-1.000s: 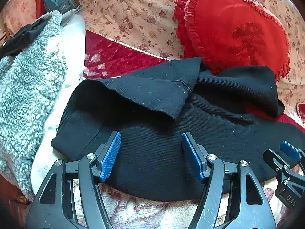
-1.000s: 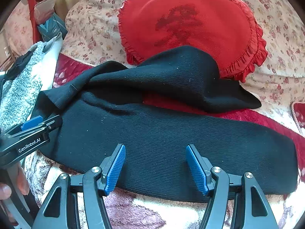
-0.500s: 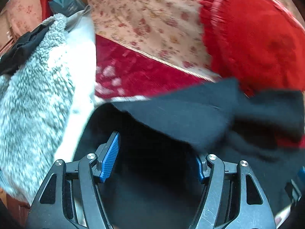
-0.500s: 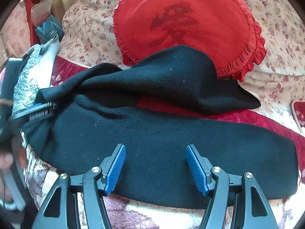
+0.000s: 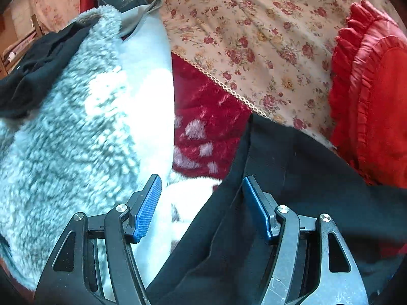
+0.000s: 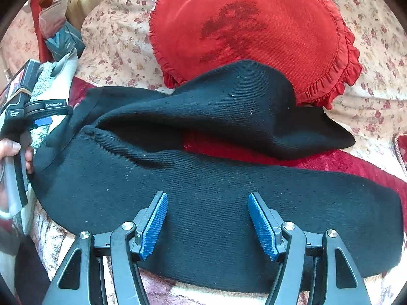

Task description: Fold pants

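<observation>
A: Where do the black pants lie?

B: They are spread across the bed, on a dark red plush blanket with pale patches. One leg runs flat across the lower part of the right wrist view. The other leg is bunched up behind it, and its far edge rests against the red heart-shaped pillow with the frilled rim.

A: And the right gripper?

B: Its two blue-padded fingers stand spread apart above the flat leg. The ribbed black cloth shows between them, but neither pad presses on it. Nothing is held.

A: The left gripper?

B: It stands wide apart as well. In its own view the pants' edge, with a seam running along it, crosses between the fingers; the right-hand pad sits over the black cloth, the left-hand pad over white fleece. The pads do not pinch the cloth. From the right wrist view the left gripper shows at the left end of the pants, and a person's hand grips its handle.

A: What lies beside the pants there?

B: A grey sherpa fleece garment, just beside the pants' end, with another dark piece of clothing on top of it farther back. Behind the blanket is a floral bedcover edged with pale trim.
</observation>
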### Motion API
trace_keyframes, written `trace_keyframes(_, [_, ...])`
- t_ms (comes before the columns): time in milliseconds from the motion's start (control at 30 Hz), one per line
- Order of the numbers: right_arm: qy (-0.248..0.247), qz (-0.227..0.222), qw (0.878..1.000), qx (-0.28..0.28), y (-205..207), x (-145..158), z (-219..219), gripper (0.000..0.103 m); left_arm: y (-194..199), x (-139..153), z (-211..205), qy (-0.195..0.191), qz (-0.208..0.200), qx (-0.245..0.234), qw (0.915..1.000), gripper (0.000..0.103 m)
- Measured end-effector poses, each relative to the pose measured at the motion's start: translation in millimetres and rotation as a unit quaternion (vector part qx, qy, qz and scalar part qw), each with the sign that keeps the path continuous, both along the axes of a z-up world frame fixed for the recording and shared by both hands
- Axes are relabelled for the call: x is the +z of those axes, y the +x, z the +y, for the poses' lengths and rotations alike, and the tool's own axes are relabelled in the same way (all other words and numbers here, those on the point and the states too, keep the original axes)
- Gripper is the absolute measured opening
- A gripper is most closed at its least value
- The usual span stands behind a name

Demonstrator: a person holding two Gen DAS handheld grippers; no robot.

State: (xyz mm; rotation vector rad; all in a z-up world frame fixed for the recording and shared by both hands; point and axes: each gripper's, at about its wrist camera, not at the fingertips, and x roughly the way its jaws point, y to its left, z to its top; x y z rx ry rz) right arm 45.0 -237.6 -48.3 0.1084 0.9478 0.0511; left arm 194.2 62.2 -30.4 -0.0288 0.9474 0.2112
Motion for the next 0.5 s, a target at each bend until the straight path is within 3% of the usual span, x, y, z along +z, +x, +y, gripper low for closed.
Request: trace_keyframes(500, [-0.002,0.001,1.0,0.002,-47,11,-5,0.064,-102,2,-22,-0.03,0.023,-0.043,0.9983,0.066])
